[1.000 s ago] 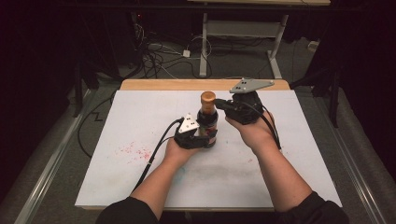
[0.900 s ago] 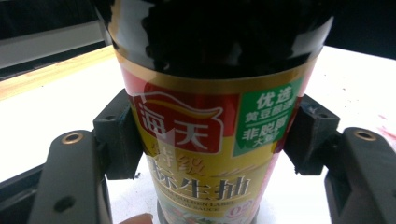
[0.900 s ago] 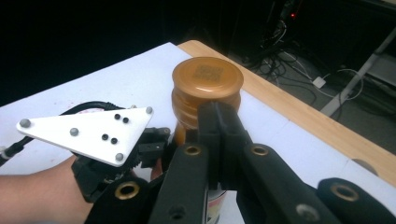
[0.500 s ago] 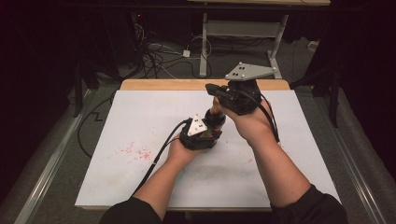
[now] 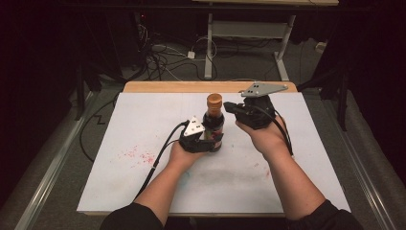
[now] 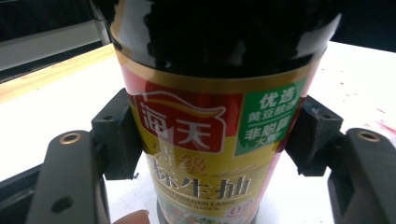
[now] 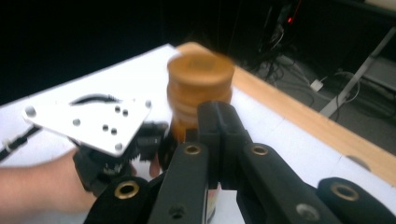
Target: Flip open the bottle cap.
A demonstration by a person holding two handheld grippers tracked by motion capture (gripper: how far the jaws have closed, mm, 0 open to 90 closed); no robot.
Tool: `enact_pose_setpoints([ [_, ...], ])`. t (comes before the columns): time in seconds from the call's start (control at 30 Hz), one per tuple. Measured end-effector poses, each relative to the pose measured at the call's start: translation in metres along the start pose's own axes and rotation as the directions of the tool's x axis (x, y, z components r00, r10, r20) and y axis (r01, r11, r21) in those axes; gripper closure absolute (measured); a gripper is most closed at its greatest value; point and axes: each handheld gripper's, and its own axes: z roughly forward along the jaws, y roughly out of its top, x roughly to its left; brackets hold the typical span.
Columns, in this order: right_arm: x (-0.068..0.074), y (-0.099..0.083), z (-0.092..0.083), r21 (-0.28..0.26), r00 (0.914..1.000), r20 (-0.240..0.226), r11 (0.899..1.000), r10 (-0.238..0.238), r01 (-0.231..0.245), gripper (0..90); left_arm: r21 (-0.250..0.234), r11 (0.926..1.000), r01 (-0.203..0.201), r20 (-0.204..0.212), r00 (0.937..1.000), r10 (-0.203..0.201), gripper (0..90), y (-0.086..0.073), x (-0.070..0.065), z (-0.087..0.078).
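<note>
A dark soy sauce bottle [image 5: 213, 125] with a brown cap [image 5: 214, 99] stands upright in the middle of the white mat [image 5: 143, 115]. My left gripper [image 5: 214, 142] is shut on its lower body. In the left gripper view both pads [image 6: 119, 135] lie against the red and gold label [image 6: 205, 140] of the bottle [image 6: 219, 42]; the jaws have just been easing open slightly, with the bottle still between them. My right gripper [image 5: 229, 106] is shut on nothing, level with the neck and just right of it. In the right gripper view its joined jaws [image 7: 217, 116] point at the blurred cap [image 7: 201, 77].
Red stains [image 5: 139, 154] mark the mat to the left of my left hand. A wooden table edge [image 5: 191, 86] runs along the far side. Beyond it are cables [image 5: 163, 55] on the floor and a white table frame [image 5: 209, 43].
Half a second ago my right gripper was over the cap; it has moved off to the right of the neck. The left hand and the bottle have stayed in place.
</note>
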Motion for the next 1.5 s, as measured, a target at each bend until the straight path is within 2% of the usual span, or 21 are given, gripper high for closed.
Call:
enact_pose_setpoints([
  [0.43, 0.003, 0.006, 0.006, 0.016, 0.9999, -0.004, 1.000, -0.011, 0.011, 90.0, -0.011, 0.9999, 0.005, -0.001, 1.0000, -0.005, 29.3, -0.001, 0.000, 0.000],
  [0.9, 0.002, 0.008, 0.007, -0.020, 0.9999, -0.010, 1.000, 0.003, -0.004, 90.0, -0.013, 0.9999, 0.008, 0.001, 1.0000, -0.008, 29.2, -0.001, 0.001, 0.000],
  [1.5, 0.002, 0.013, 0.008, -0.039, 1.0000, -0.009, 0.999, -0.001, 0.000, 90.0, -0.011, 0.9998, 0.014, -0.002, 0.9999, -0.014, 29.1, 0.000, 0.001, 0.000],
])
